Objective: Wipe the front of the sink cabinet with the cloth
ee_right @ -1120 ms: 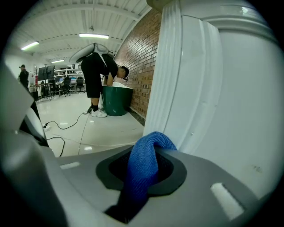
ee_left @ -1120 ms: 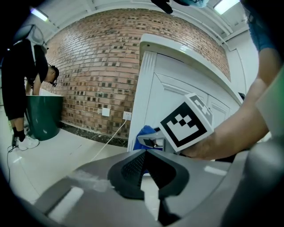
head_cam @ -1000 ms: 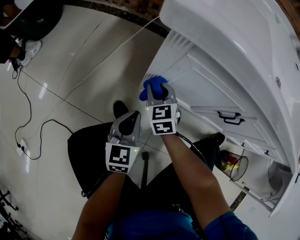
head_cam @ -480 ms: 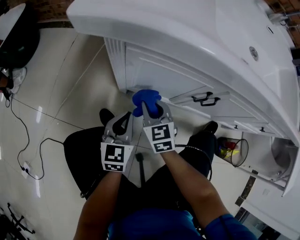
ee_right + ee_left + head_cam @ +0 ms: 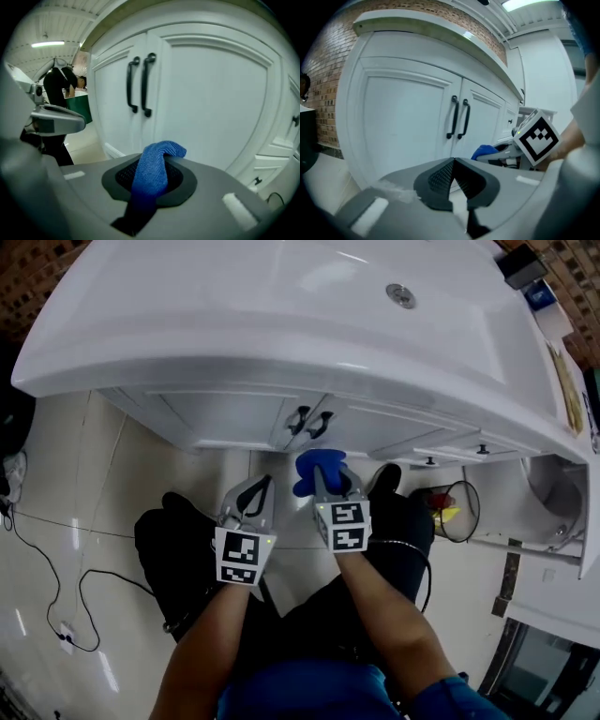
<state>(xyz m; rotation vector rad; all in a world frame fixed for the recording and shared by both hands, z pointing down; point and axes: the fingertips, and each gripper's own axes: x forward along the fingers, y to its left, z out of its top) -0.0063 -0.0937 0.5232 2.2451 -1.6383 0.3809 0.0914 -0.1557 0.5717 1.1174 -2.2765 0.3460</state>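
The right hand-held gripper (image 5: 322, 476) clamps the blue cloth (image 5: 152, 173). The cloth's long axis runs along the jaws, and its folded end points at 12 o'clock toward the cabinet (image 5: 211, 93) doors, near them but apart. At its 9 o'clock, the left hand-held gripper (image 5: 453, 180) has its jaws pressed together on nothing. Since the earlier frame both have moved from the cabinet's left corner to below the paired black handles (image 5: 309, 420).
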